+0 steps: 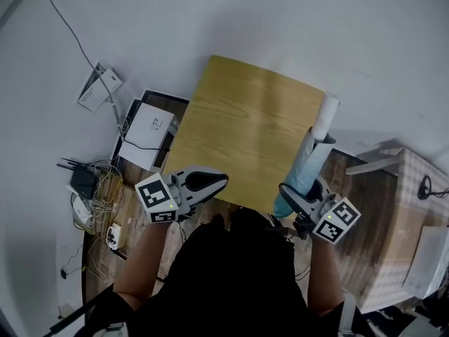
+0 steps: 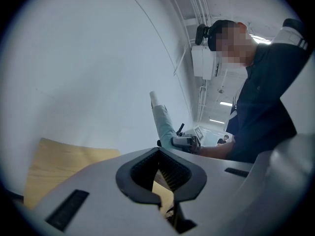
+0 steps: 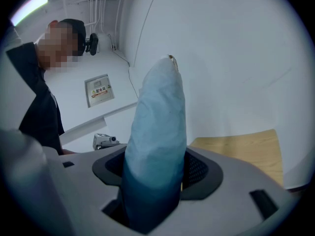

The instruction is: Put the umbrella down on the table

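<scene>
A folded light-blue umbrella [image 1: 309, 163] with a white end [image 1: 325, 114] rises along the right edge of the wooden table [image 1: 238, 118]. My right gripper [image 1: 298, 203] is shut on its lower part near the table's front right corner. In the right gripper view the umbrella [image 3: 157, 127] fills the space between the jaws of the right gripper [image 3: 156, 181] and points up and away. My left gripper [image 1: 210, 181] hovers at the table's front left corner, shut with nothing in it. The left gripper view shows the left gripper [image 2: 161, 181], the umbrella [image 2: 162, 119] and the table [image 2: 64, 161].
To the left of the table, the floor holds a white box [image 1: 151, 128], a flat white device [image 1: 98, 86] and a tangle of cables [image 1: 95, 195]. A light checkered bench [image 1: 414, 216] stands at the right. A white wall lies behind the table.
</scene>
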{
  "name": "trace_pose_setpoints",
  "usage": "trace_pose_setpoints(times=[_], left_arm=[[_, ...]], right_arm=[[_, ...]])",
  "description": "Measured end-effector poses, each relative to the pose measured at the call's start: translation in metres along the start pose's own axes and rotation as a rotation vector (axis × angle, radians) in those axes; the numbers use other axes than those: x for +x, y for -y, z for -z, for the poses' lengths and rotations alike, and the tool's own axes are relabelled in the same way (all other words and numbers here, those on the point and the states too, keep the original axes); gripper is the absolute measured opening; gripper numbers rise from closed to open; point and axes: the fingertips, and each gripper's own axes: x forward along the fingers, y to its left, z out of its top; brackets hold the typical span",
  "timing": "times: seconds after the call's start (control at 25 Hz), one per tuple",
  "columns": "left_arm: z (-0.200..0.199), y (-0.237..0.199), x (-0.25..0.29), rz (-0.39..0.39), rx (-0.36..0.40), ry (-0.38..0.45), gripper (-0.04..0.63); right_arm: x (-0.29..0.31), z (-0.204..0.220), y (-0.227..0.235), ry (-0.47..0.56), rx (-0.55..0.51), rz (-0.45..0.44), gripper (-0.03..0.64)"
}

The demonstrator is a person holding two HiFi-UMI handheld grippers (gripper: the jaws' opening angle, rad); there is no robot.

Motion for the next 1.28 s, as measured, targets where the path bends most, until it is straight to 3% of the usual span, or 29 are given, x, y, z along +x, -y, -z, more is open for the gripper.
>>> trace_pose_setpoints(times=[0.2,0.36,0.56,0.76,0.88,1.12,1.28], left_arm=[[-0.014,-0.003,0.033,-0.011,0.02,-0.042,0.012],[-0.016,-0.012,0.054,-0.013,-0.007,-0.072,0.012],[-0.006,-0.022,0.071,-0.06,0.032,-0.165,0.012],[0.002,-0.038,0.075,-0.065,-0.013,-0.196,0.012],[0.011,-0.054,0.078,-0.052,-0.041,-0.211,0.012],[0.032,-0.09,0.087,0.033,-0.023,-0.239,0.012],[0.041,-0.117,0.088,0.035,-0.079,-0.217,0.012]], right_arm=[[-0.006,-0.016,0.036,0.021,0.011,-0.01,0.296],[-0.001,-0.026,0.061,0.044,0.014,-0.015,0.296],[0.006,-0.008,0.091,-0.04,-0.08,0.033,0.296],[0.02,0.0,0.111,-0.063,-0.061,0.061,0.296],[0.028,0.005,0.119,-0.079,-0.045,0.092,0.297],[0.054,0.019,0.137,-0.143,-0.012,0.174,0.296],[0.066,0.032,0.144,-0.2,0.005,0.213,0.296]])
